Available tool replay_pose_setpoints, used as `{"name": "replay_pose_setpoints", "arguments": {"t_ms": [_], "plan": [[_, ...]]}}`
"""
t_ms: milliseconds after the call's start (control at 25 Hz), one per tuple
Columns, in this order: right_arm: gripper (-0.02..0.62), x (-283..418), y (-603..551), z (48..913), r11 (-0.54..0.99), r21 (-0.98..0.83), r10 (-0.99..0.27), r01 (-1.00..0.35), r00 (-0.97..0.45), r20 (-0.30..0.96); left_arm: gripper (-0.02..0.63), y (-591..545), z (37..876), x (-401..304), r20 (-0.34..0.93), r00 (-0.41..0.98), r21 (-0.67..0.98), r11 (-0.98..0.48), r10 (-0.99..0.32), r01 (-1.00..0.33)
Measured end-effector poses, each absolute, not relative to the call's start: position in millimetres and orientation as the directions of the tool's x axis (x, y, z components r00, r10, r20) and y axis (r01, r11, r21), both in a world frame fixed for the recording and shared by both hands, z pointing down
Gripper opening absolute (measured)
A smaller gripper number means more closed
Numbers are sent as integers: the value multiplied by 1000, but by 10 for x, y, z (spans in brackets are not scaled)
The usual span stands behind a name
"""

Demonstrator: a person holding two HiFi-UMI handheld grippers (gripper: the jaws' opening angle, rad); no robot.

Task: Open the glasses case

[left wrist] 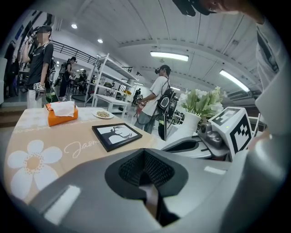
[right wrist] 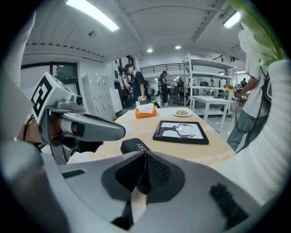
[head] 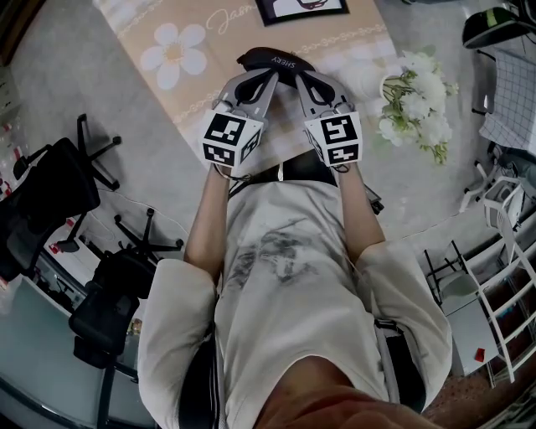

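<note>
1. The black oval glasses case (head: 276, 59) lies on the beige flower-printed tabletop (head: 197, 92), close to its near edge, straight ahead of the person.
2. The left claw (head: 270, 74) reaches over the case's left half. In the left gripper view its (left wrist: 145, 157) jaws are drawn together, pad against pad, and nothing shows between them.
3. The right claw (head: 300, 77) comes in at the case's right end. In the right gripper view it (right wrist: 144, 157) is narrow, its jaws pinched on the rounded end of the case (right wrist: 135, 146).
4. The two claws stand side by side, angled inward, their tips near each other above the case.
5. A black-framed rectangular picture (head: 300, 7) lies flat past the case, toward the far edge.
6. A white pot of white flowers (head: 414, 100) stands by the right edge.
7. An orange tissue box (right wrist: 145, 110) and a small white plate (right wrist: 182, 112) sit near the far edge.
</note>
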State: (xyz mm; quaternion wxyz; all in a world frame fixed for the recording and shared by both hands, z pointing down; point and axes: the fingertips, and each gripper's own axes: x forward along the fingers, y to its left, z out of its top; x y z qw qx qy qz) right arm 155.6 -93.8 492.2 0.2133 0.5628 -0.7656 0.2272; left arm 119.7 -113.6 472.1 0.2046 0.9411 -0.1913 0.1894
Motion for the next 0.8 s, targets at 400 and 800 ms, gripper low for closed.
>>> {"name": "replay_pose_setpoints", "arguments": {"t_ms": [400,800], "plan": [[15,1466,-778,5097,294,-127,-736,-947,-309,602,8,-1112,4778,1221,448,849,317,-839,-279,-443],[15,1421,-711,5118,312,-129,-748,-941,-327,577,8,-1168,4813,1413,457,843,295,-846,-283,-444]]}}
